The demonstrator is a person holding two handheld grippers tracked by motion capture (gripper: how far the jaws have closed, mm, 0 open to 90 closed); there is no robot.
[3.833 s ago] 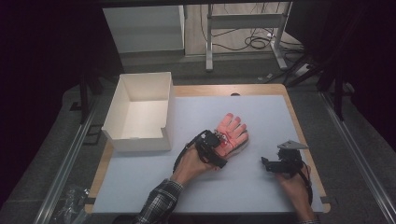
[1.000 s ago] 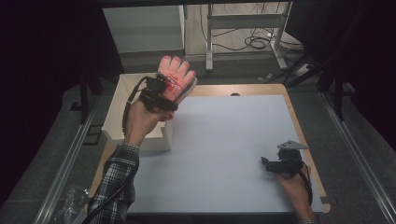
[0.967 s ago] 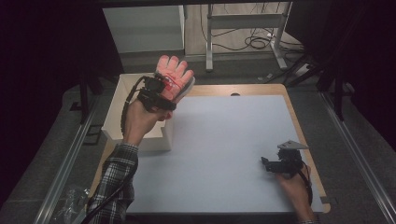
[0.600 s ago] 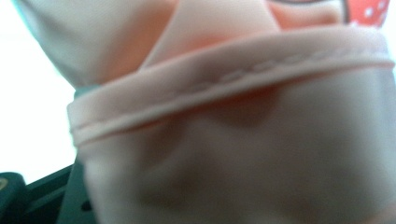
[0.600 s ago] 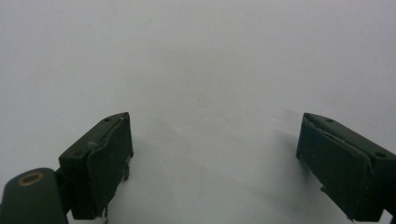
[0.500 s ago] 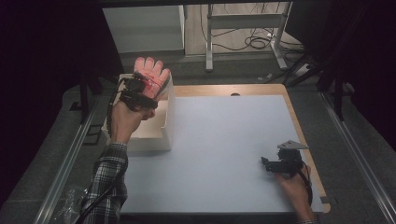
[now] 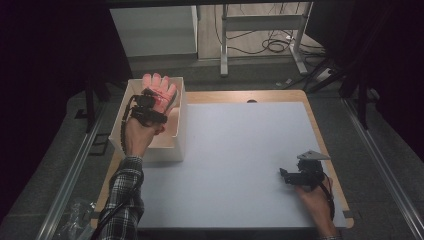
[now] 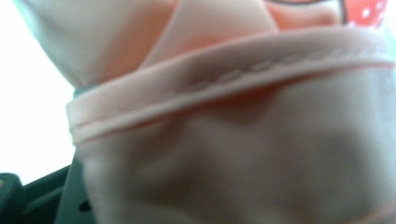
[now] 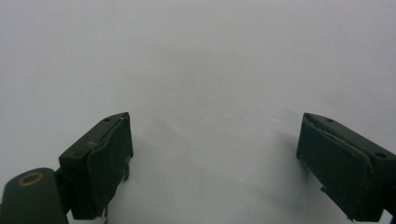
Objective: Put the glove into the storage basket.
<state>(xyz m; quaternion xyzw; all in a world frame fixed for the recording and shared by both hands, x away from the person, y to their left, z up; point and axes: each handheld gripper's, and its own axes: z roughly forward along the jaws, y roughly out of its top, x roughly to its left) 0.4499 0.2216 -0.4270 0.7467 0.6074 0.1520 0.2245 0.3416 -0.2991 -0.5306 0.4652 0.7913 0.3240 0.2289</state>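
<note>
The pink glove (image 7: pixel 159 89) (a padded mitt with a red print, by the look of it) hangs from the left claw (image 7: pixel 150 102) over the open white box (image 7: pixel 179 131) at the table's far left corner, its fingers pointing up past the box's back wall. In the left claw's own view the glove's stitched cuff (image 8: pixel 224 79) fills the frame right against the lens, and a sliver of one black jaw peeks out at the bottom left; the claw is clenched on the glove's fabric, its jaws nearly together.

The step in hand looks like the placing: the glove has been carried to the box and is being lowered into it. As I judge it, the glove is not yet resting on the box floor, though the high view does not settle that.

The next move calls for sinking a little further until the glove lies inside the walls, then easing the jaws apart and lifting straight out so the soft cuff does not drag along.

The right claw (image 7: pixel 289 176) rests well apart on the grey table (image 7: pixel 240 150) near its right edge, jaws spread wide with nothing between them.
</note>
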